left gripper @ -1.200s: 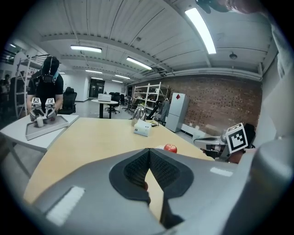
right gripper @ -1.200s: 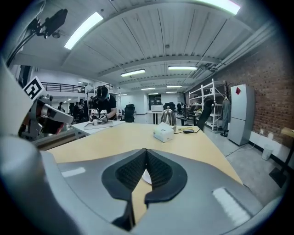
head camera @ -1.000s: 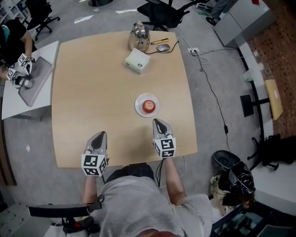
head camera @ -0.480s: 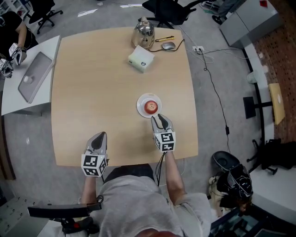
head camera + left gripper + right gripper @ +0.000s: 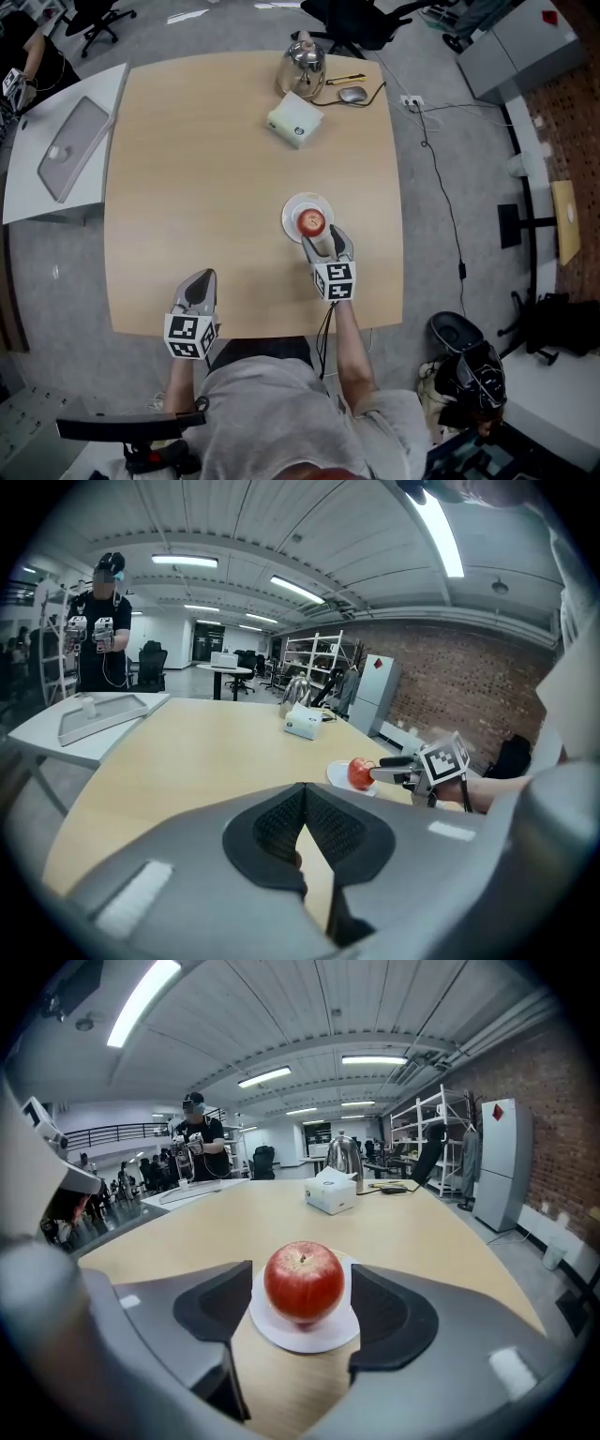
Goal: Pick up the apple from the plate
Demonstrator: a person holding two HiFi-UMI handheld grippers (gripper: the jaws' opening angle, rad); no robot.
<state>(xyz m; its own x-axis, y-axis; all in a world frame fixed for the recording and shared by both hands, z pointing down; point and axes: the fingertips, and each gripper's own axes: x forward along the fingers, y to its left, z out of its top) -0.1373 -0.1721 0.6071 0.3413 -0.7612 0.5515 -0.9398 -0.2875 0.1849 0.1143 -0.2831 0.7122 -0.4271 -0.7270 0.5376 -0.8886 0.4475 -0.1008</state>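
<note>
A: Where does the apple sit?
B: The red apple stands stem up on a small white plate. The plate lies flat on the pale wooden worktop, right of its middle and toward the person's side.

A: What are the right tongs doing?
B: The right tongs are low over the worktop and point at the plate from the near side. Their jaws are opening, and the apple stands between the two dark pads, near their tips. A gap shows on each side of the fruit, so neither pad presses on it.

A: So the apple is not lifted?
B: No, it rests on the plate.

A: And the left tongs?
B: The left tongs are close to the worktop's near edge on the person's left, well apart from the plate. Their pads meet at the tips with nothing between them.

A: What else is on the worktop?
B: A metal kettle stands at the far edge, with a white box just in front of it. A computer mouse on a cable lies beside the kettle. All three are well apart from the plate. A white side table stands beside the worktop's left edge and carries a grey tray.
</note>
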